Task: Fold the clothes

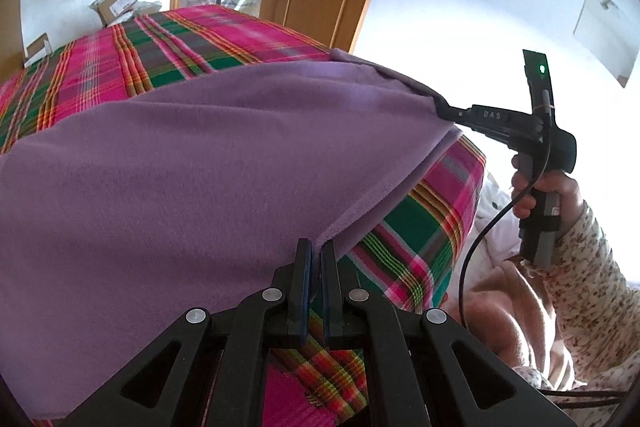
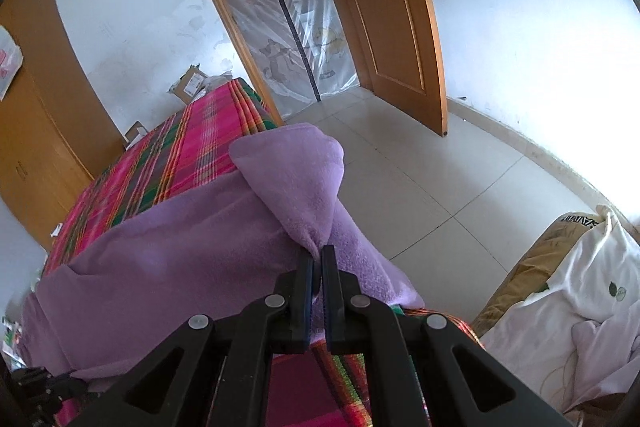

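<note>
Right wrist: right gripper [image 2: 317,255] pinches purple fleece [image 2: 168,251].

The left gripper [image 1: 316,247] has its two fingers drawn nearly together, pinching the edge of a purple cloth [image 1: 180,155]. The right gripper [image 2: 317,253] is likewise clamped on a bunched corner of it. In the left wrist view, the person's right hand [image 1: 548,195] wraps the pistol-style handle, its floral sleeve [image 1: 588,267] angled downward
</note>
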Demonstrator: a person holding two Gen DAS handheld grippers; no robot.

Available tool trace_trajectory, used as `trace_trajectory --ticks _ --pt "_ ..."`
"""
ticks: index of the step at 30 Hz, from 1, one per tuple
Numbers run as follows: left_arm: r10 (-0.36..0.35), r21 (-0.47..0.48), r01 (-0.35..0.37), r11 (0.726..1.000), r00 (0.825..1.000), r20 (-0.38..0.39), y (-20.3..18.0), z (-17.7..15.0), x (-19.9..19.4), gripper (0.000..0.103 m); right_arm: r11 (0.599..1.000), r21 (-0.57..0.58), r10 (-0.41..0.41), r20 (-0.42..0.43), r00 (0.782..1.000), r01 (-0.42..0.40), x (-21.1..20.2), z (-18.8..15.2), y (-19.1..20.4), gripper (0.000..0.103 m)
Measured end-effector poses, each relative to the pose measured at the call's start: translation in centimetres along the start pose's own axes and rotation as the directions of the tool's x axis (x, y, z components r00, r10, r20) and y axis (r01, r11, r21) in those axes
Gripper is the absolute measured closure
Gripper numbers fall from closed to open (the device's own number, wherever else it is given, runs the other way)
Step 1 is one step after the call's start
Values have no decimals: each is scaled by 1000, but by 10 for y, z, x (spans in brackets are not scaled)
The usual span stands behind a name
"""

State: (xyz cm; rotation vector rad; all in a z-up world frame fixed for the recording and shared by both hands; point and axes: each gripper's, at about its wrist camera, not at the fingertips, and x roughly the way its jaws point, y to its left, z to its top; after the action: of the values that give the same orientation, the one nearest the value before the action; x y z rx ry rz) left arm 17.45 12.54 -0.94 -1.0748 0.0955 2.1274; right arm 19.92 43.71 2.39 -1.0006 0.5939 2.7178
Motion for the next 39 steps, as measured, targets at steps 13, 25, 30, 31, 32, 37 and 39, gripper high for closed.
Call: trace_trajectory --ticks 13,25,30,31,32,37,39 --pt "-128 -36 128 991 992 2 7 5 -8 76 997 -73 41 30 999 -39 -16 12 1 74" --pt "-110 -86 109 990 994 -8 15 13 6 76 988 -122 92 -73 993 -100 41 57 20 67" --pt "-114 -93 113 989 993 -7 18 16 8 76 990 -127 54 -83 995 -65 60 67 19 58" --pt "-114 -94 113 989 993 -9 19 17 8 76 992 -112 56 -87 995 -65 63 70 17 56" --pt "-115 -95 114 989 993 -9 19 18 9 76 993 -91 62 -95 994 -71 66 73 14 56" --pt "-124 -105 122 987 992 -10 22 20 10 76 995 -24 91 -181 979 -97 85 83 1 55" --pt "-125 -108 123 987 992 -10 23 21 10 76 995 -26 93 -181 979 -99 87 83 1 55"
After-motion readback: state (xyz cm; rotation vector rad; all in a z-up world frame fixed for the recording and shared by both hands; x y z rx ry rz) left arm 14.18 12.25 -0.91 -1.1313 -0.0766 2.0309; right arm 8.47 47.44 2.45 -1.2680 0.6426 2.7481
